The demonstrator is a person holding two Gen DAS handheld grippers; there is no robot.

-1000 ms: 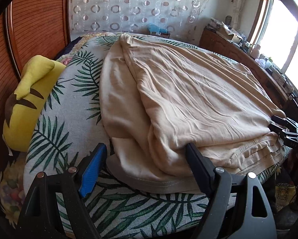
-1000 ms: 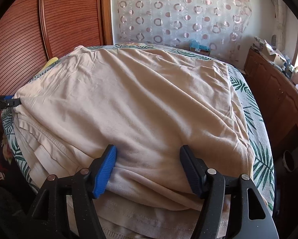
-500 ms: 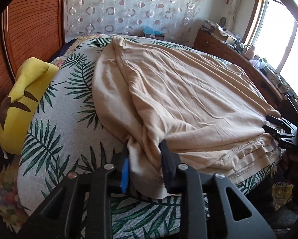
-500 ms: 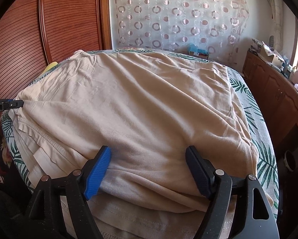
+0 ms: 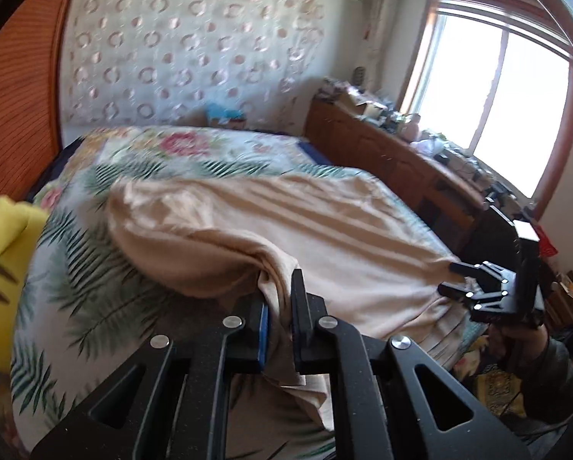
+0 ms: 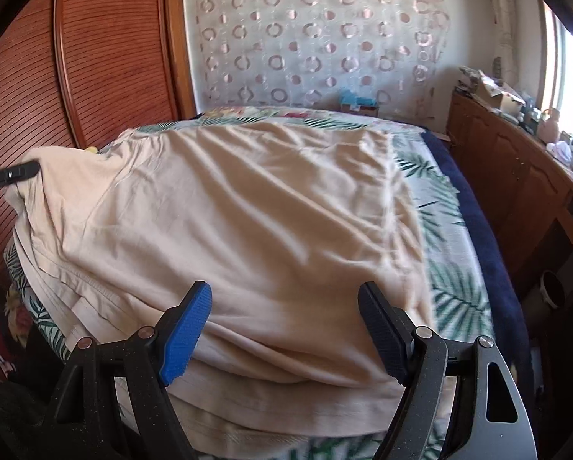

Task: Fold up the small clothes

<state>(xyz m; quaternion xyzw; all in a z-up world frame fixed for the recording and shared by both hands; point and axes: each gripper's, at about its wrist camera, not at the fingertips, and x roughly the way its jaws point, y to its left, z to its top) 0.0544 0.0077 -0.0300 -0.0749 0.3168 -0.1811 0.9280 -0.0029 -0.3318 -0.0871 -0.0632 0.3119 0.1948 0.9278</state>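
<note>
Beige garment (image 5: 324, 230) rumpled across bed (image 5: 95, 268), left claw (image 5: 279, 314) just clamped on its edge, right claw (image 6: 286, 329) gaping

No legible text, labels, brands or numbers in either view. The tiny white marking on the black tongs (image 6: 10, 172) at the frame's left edge is too small to read.

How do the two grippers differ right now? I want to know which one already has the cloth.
The left gripper has just closed and pinches a fold of the beige garment between its pads; the right gripper stands wide open with nothing pinched. The left lifts its edge clear of the bedspread; the right only hovers over cloth lying flat. Both have black frames with one blue pad and one black, and point at the same garment.
</note>
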